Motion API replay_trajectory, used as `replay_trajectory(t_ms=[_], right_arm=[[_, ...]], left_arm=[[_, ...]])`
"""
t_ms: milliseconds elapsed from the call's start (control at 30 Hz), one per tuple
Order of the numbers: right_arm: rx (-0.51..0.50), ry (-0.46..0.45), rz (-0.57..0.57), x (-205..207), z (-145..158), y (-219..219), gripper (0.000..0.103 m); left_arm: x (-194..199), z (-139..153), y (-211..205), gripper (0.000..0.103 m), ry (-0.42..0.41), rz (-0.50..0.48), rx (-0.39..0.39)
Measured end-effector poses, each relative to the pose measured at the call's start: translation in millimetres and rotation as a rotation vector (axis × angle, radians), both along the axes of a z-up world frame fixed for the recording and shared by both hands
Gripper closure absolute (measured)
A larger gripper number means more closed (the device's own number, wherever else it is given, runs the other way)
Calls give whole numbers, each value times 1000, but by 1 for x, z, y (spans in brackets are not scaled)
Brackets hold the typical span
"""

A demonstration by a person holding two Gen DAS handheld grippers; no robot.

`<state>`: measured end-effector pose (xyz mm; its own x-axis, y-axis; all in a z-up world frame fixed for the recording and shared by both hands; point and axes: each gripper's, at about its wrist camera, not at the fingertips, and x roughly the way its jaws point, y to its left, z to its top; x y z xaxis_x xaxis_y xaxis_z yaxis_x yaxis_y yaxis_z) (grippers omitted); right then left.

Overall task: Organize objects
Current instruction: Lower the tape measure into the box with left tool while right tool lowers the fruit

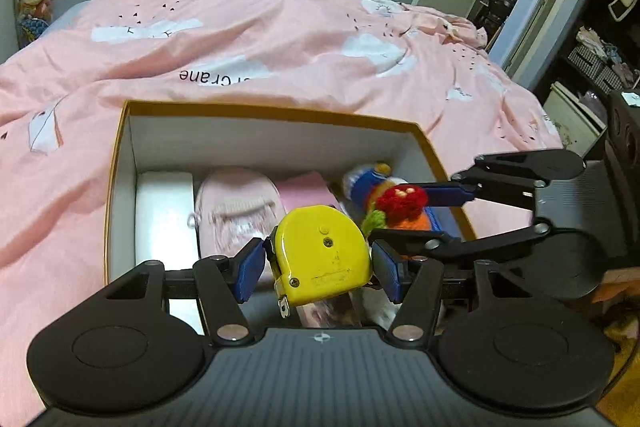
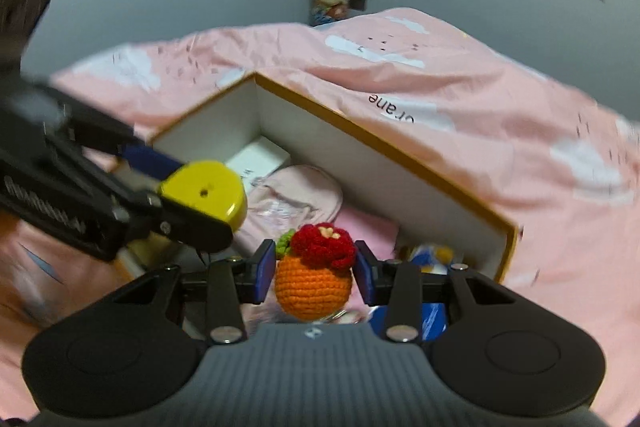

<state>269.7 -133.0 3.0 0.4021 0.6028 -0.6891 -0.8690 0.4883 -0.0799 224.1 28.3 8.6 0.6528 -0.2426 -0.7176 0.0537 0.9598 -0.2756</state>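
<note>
2 grippers over the box, each clamped on 1 item.

The left gripper (image 1: 320,269) pinches a yellow tape measure (image 1: 322,255) at lower centre of its view; the right gripper (image 2: 315,273) squeezes an orange knitted toy (image 2: 314,277) topped with a red flower. Both hang above the open box (image 1: 276,113) on the pink bedcover (image 1: 240,27). The tools are close together, so they could knock each other and shake a grip loose. The box floor looks crowded, with a pink item and a white case; free room seems scarce, and the near rim could catch a low item.
</note>
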Motion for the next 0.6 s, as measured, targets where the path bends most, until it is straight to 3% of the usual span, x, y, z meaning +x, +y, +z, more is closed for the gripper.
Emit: replay_trajectory(t_ms=[333, 600], right_arm=[[-143, -66, 23, 52, -48, 22, 59], [-126, -60, 14, 59, -57, 13, 52]], left_arm=[[45, -27, 0, 36, 70, -56, 9], [55, -38, -4, 36, 124, -63, -14]])
